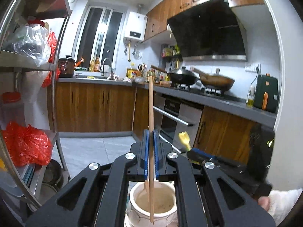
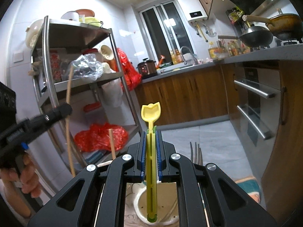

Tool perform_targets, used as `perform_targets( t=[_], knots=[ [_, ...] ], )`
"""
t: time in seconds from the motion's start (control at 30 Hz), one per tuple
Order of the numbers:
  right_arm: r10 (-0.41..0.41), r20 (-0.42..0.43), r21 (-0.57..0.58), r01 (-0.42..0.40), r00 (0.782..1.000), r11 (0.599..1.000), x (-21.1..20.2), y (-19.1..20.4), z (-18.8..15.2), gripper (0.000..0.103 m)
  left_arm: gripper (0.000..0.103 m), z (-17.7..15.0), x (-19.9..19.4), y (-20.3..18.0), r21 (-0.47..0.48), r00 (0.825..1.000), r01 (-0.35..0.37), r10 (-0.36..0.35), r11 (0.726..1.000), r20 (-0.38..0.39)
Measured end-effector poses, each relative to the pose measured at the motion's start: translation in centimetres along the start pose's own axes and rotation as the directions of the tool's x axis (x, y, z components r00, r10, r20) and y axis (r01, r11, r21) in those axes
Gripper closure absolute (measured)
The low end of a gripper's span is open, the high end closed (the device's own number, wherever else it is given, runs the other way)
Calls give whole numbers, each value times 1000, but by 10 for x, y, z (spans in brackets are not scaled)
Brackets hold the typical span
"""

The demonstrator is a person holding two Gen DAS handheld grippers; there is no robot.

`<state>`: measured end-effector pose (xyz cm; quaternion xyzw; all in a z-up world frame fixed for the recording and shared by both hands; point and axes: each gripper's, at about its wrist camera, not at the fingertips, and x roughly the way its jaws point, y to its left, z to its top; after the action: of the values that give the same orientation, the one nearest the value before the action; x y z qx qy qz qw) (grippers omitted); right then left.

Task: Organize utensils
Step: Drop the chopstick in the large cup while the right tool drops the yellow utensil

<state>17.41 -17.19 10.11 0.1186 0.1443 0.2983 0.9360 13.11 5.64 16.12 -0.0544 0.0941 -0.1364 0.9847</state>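
Shelving of stainless steel (image 1: pixel 28 60) fills the left of your left wrist view, with a clear plastic bag (image 1: pixel 30 41) on an upper tier and a red plastic bag (image 1: pixel 26 145) lower down. At centre, your left gripper (image 1: pixel 151 138) has its blue pads (image 1: pixel 145 151) pressed onto a long wooden utensil handle (image 1: pixel 151 104), which stands nearly upright. The handle's lower end drops into the white ceramic utensil crock (image 1: pixel 151 202) at the bottom centre, directly under the jaws. To the right, two woks (image 1: pixel 215 80) sit on the stove (image 1: pixel 206 90) along the grey counter (image 1: pixel 236 104), and a blurred yellow tip pokes in at lower right.

In the right wrist view, your left hand (image 2: pixel 26 179) appears at the lower left edge, holding the other tool, with a thin wooden stick (image 2: pixel 69 113) rising past the same shelving. At centre, your right gripper (image 2: pixel 151 138) pinches a yellow plastic spoon (image 2: pixel 151 124), bowl end up above the fingertips, handle end down inside the crock's mouth at the bottom centre. Just right of it, metal fork tines (image 2: pixel 196 151) stick up behind the gripper body. An oven (image 2: pixel 255 104) front occupies the right edge.
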Motion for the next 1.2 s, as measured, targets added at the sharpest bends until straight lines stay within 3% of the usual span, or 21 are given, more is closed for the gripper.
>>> perform_targets(
  t=[0.23, 0.47, 0.7, 0.93, 1.0, 1.2],
  knots=[
    [-23, 24, -19, 24, 999, 1000, 12, 0, -16, 92, 98, -1, 24, 0, -16, 998, -46, 47, 999, 32],
    [-42, -37, -54, 40, 998, 998, 18, 1, -33, 92, 98, -35, 38, -6, 14, 995, -61, 62, 998, -84],
    [-60, -124, -50, 54, 990, 997, 18, 0, -47, 92, 98, -67, 38, -3, 32, 974, -97, 101, 995, -200],
    [-81, -174, -62, 71, 981, 996, 16, 1, -51, 91, 98, -77, 40, -3, 45, 960, -122, 129, 992, -247],
    [-72, -177, -51, 64, 982, 997, 14, 1, -49, 85, 98, -75, 39, -1, 37, 961, -121, 126, 992, -247],
    [-69, -138, -54, 62, 988, 997, -2, 4, -42, 79, 97, -71, 36, -1, 39, 959, -131, 136, 991, -247]
  ],
)
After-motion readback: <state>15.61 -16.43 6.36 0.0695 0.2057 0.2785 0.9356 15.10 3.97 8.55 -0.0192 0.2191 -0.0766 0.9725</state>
